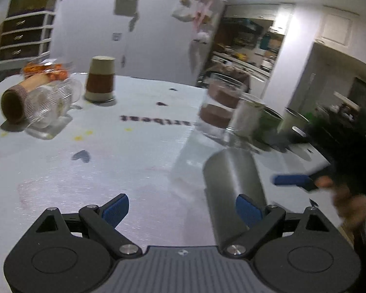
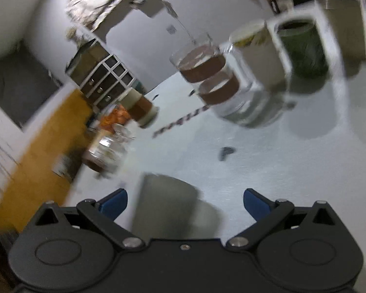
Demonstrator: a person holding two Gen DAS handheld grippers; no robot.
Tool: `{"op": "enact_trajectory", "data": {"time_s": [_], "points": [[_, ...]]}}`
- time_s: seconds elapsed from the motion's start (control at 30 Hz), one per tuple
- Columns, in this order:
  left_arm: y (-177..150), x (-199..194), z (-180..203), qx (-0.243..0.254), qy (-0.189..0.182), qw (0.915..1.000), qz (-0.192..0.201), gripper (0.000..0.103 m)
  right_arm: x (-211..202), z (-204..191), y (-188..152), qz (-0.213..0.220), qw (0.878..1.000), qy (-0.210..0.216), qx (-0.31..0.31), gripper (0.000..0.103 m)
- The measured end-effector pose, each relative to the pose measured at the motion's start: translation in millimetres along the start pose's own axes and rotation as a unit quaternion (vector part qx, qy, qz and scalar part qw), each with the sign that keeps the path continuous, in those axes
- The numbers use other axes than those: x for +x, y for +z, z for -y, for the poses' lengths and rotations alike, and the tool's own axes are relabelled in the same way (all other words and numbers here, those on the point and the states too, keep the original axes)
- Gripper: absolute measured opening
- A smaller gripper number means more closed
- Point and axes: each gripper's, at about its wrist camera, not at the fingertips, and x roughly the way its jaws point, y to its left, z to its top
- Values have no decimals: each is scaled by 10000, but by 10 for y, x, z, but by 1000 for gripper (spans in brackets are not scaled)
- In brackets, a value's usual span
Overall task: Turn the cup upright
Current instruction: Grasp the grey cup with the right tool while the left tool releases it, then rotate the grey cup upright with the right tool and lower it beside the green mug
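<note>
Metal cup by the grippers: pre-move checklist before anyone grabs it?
1. Left gripper open: ok, wide apart and holding nothing.
2. Right gripper open: ok, holding nothing.
3. Metal cup free: ok, no gripper closed on it.
4. Cup orientation: cannot tell. It stands on the white table, but both views are blurred and show no rim or base clearly.
5. Cup centred between the fingers: not ok. In the left wrist view it sits against the right-hand finger; in the right wrist view it is left of centre.
6. Other cups to flip: not ok. The paper cup stands mouth down, and the glass cup lies on its side.
</note>
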Motion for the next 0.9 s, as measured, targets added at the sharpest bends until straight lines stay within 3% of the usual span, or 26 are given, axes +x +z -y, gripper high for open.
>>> {"op": "enact_trajectory", "data": {"time_s": [0.17,0.3,0.4,0.47,0.67,0.8,0.9], "points": [[-66,-12,113,233,-88,9997,6,95,411,-166,233,-874,9961,-95,-53,102],[-88,-37,130,313,-73,9995,79,95,603,-248,239,-1268,9906,-442,-243,101],[-100,-57,134,380,-25,9992,156,98,624,-260,187,-1316,9873,-770,-455,79],[-112,-78,142,434,4,9988,221,98,591,-264,135,-1329,9868,-695,-609,78],[-108,-93,116,431,141,9985,309,98,106,-347,102,-473,9864,-614,-1453,78],[-107,-118,103,432,171,9981,402,98,-220,-313,198,243,9733,-1116,-1993,78],[-112,-111,109,441,173,9980,425,98,-424,-199,340,884,9555,-1671,-2265,78]]}}
